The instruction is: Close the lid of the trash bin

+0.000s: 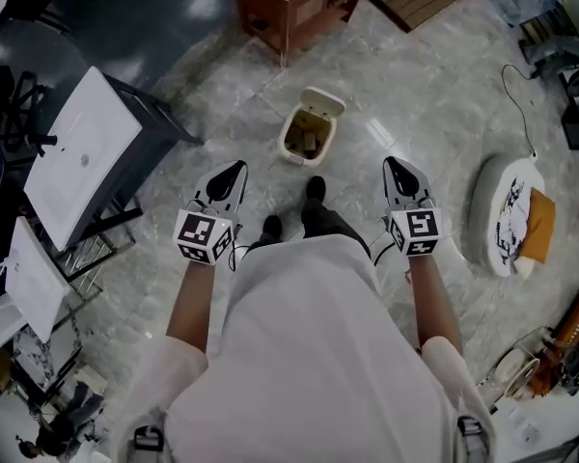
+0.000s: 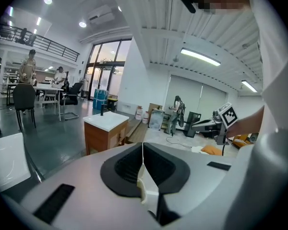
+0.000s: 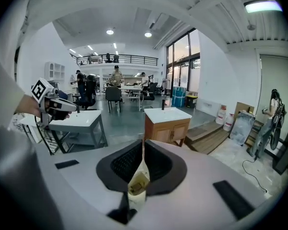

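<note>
Floor of pale marble [image 1: 425, 95] lay open around the small cream plastic trash bin [image 1: 305, 135], lid [image 1: 323, 100] raised, ahead between left gripper [image 1: 237, 168] and right gripper [image 1: 390, 163], both closed, empty.

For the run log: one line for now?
trash bin: lid open | left tool: shut, empty | right tool: shut, empty

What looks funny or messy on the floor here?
The trash bin on the floor is the odd one. Its lid is flipped up and back, so the brown stuff inside shows. Nothing looks spilled around it.
</note>
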`<state>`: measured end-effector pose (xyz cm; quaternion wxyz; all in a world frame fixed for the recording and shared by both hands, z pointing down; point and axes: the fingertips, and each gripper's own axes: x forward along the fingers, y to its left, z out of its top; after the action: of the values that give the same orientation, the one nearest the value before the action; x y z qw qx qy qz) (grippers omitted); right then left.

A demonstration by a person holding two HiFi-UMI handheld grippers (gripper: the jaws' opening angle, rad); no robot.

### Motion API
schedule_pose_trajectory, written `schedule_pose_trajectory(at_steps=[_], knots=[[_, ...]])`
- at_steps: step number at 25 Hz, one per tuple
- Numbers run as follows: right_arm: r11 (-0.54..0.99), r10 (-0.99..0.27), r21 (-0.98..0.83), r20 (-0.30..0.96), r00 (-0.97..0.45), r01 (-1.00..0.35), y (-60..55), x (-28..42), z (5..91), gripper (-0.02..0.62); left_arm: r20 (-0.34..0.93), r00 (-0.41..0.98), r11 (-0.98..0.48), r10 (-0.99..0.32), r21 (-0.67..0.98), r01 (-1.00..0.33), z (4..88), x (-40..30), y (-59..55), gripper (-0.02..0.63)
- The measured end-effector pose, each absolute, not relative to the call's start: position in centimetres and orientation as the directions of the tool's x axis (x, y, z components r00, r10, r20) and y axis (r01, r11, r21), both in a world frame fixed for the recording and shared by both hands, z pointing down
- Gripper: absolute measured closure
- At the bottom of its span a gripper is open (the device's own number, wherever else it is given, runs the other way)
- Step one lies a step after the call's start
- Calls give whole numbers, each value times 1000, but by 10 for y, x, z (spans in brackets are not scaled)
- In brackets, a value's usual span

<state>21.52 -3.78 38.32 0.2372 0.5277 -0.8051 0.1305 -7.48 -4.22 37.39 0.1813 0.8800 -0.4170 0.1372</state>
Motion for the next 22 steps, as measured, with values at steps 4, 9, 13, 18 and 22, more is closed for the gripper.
schedule_pose_trajectory(at_steps=[4,9,13,18,22], knots=[[478,-734,16,557,-390,-878,-66,226,405,560,412,592,-555,-693,220,-802,384,-58,-55,584],[555,-651,-39,602,-462,-831,-101,235,439,560,446,561,-519,-697,225,-824,396,-36,-67,584],[609,-575,-89,635,-515,-788,-123,236,471,560,475,538,-490,-697,233,-840,406,-20,-71,584],[662,-485,-148,662,-571,-735,-153,234,516,560,507,509,-449,-696,246,-859,424,1,-74,584],[682,-428,-195,676,-600,-705,-173,227,552,560,523,490,-419,-698,257,-871,436,11,-77,584]])
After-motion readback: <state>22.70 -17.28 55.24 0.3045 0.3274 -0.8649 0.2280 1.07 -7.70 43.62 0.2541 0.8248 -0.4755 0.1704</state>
